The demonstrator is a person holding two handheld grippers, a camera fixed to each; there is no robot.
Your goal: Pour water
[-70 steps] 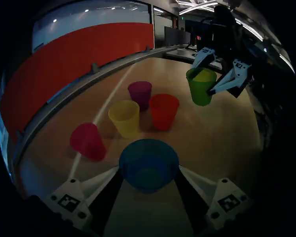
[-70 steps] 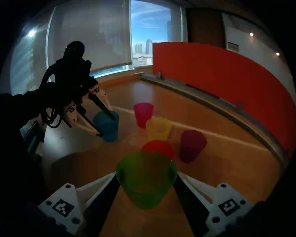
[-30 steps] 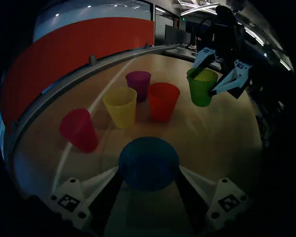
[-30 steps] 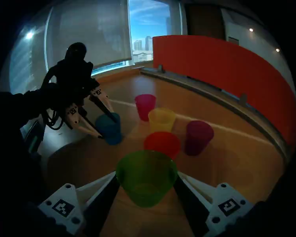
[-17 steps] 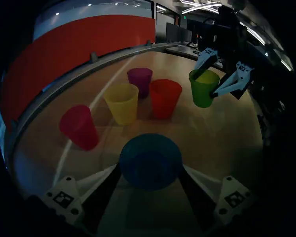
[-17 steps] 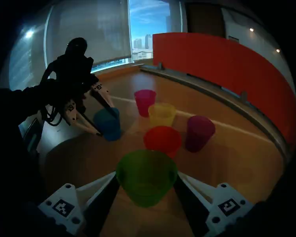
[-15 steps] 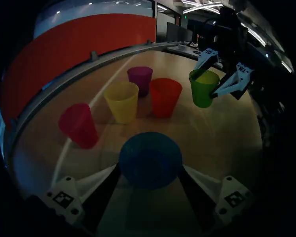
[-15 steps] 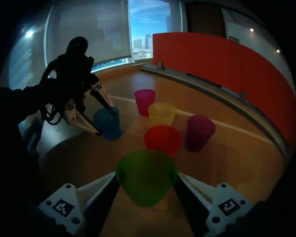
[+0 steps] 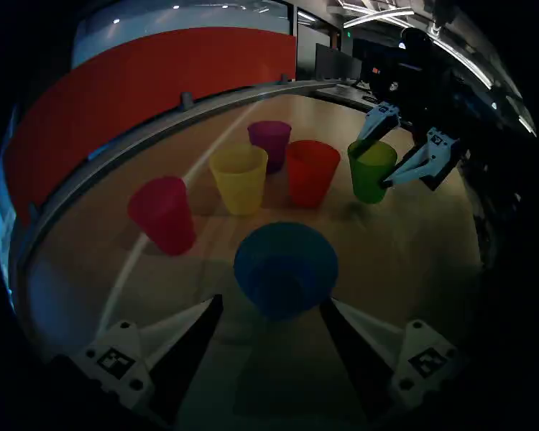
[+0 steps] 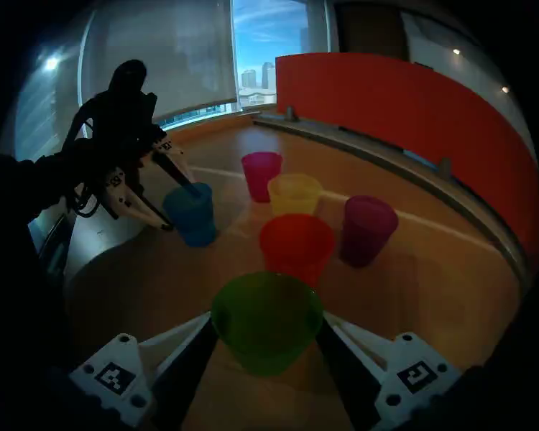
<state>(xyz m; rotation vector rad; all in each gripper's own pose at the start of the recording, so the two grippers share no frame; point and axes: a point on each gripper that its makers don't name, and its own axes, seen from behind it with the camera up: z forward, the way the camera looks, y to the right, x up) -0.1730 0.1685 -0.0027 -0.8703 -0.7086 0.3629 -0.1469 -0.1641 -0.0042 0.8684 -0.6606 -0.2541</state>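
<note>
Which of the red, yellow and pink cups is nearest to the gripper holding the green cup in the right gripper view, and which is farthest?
From the right gripper, which holds the green cup:
1. Red cup: straight ahead, nearest.
2. Yellow cup: just behind the red one.
3. Pink cup: farthest, a little to the left.

Left gripper (image 9: pixel 269 300): two white angular plastic fingers (image 9: pixel 180 332), dark along the inner edges, dark screws at the bases.
Left markers (image 9: pixel 117 363): black-and-white squares, one on each finger base.
Right gripper (image 10: pixel 266 320): matching white fingers with square black-and-white markers (image 10: pixel 113 378).
Housing (image 10: pixel 126 118): black and bulky, above the left gripper in the right gripper view.
Cables (image 10: pixel 83 205): thin black loops.
Sleeve (image 10: pixel 25 187): dark.
</note>
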